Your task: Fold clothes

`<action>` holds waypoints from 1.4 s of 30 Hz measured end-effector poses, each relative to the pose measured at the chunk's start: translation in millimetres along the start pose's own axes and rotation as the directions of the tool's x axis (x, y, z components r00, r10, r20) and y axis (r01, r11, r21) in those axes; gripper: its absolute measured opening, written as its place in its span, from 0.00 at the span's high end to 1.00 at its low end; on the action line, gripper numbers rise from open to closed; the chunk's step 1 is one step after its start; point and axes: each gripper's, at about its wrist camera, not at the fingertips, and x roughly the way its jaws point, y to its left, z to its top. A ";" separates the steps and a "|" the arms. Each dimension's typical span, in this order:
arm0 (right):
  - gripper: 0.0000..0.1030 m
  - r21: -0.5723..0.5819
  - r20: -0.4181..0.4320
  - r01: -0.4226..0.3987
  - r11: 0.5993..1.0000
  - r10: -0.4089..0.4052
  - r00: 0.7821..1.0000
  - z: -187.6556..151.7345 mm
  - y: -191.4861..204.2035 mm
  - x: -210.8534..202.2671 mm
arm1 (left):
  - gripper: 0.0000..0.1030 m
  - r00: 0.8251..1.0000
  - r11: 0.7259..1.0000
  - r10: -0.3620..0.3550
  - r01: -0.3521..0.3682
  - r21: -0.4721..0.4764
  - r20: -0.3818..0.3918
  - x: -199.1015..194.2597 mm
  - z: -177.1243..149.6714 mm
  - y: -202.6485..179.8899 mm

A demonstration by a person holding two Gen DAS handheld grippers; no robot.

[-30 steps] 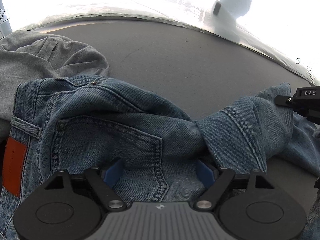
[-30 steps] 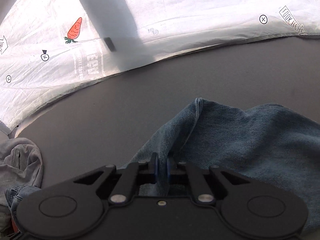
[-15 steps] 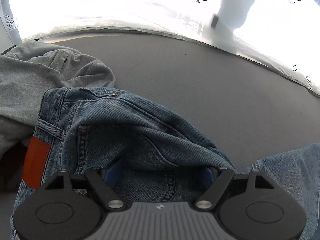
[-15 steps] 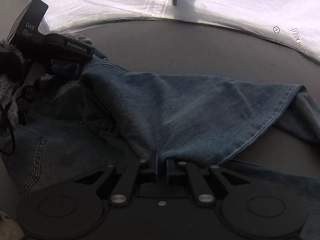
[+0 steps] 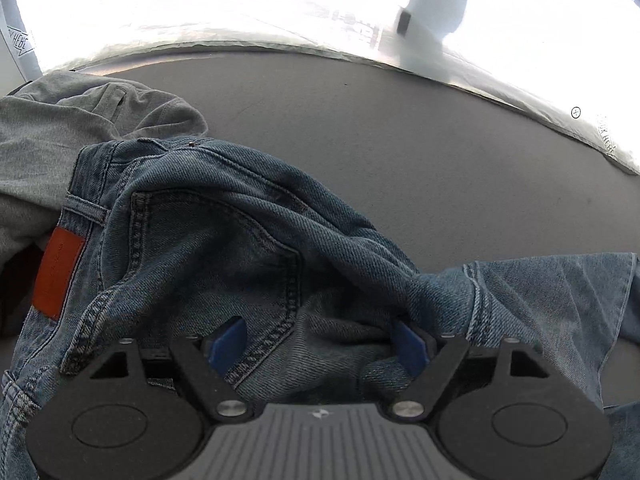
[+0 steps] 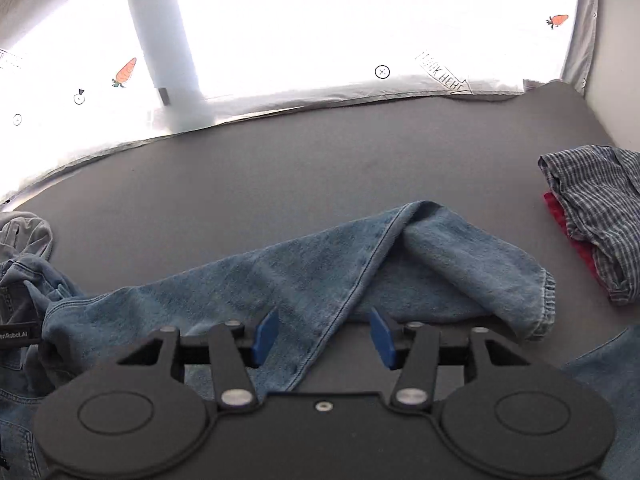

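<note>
Blue jeans (image 5: 240, 220) with an orange leather patch (image 5: 56, 276) lie bunched on the grey mat (image 5: 400, 152). My left gripper (image 5: 318, 340) stands wide, its blue pads (image 5: 408, 344) pressed on a thick bunch of the seat below the back pocket. In the right wrist view one jeans leg (image 6: 320, 272) stretches right across the mat, its cuff (image 6: 540, 304) folded over. My right gripper (image 6: 324, 336) hovers over that leg's seam. Its jaws are opening and the pads stand clear of the denim. The left gripper's body (image 6: 16, 334) shows at the left edge.
A grey garment (image 5: 60, 140) lies crumpled behind the jeans at the left. A folded plaid shirt (image 6: 592, 208) rests on a red piece (image 6: 568, 228) at the right. A white printed sheet (image 6: 320, 40) and a white post (image 6: 168, 52) bound the mat's far side.
My right gripper was shut on the leg's edge; its jaws now stand apart and the leg lies stretched out to the right. The left gripper shifted slightly, still on the bunched seat.
</note>
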 end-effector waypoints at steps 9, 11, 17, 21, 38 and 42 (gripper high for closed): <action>0.46 -0.188 0.042 0.321 0.928 -0.319 0.947 16.5 -67.7 61.9 | 0.21 0.999 0.999 0.035 -0.036 -0.026 -0.024 1.2 -10.1 1.5; 0.41 -0.310 0.055 0.207 0.928 -0.200 0.978 15.0 -68.1 66.1 | 0.21 0.998 0.998 0.050 -0.050 -0.024 -0.028 2.5 -9.5 -1.2; 0.61 -0.523 -0.028 0.099 0.847 -0.133 0.991 17.6 -43.1 105.6 | 0.21 0.995 0.994 0.088 -0.090 -0.059 -0.036 5.8 -7.1 -6.0; 0.96 -0.486 0.086 0.156 0.860 -0.131 0.988 39.1 -35.7 90.7 | 0.21 0.994 0.992 0.097 -0.100 -0.076 -0.047 5.7 -3.8 -8.1; 0.88 -0.640 0.229 0.428 0.638 -0.374 0.899 -86.6 -99.8 26.4 | 0.21 0.991 0.990 0.128 -0.130 -0.045 -0.042 4.5 -1.7 -13.7; 0.52 -0.460 0.206 0.422 0.781 -0.368 0.907 -73.0 -112.5 -2.2 | 0.21 0.992 0.992 0.122 -0.121 -0.032 0.012 -12.1 5.8 -19.0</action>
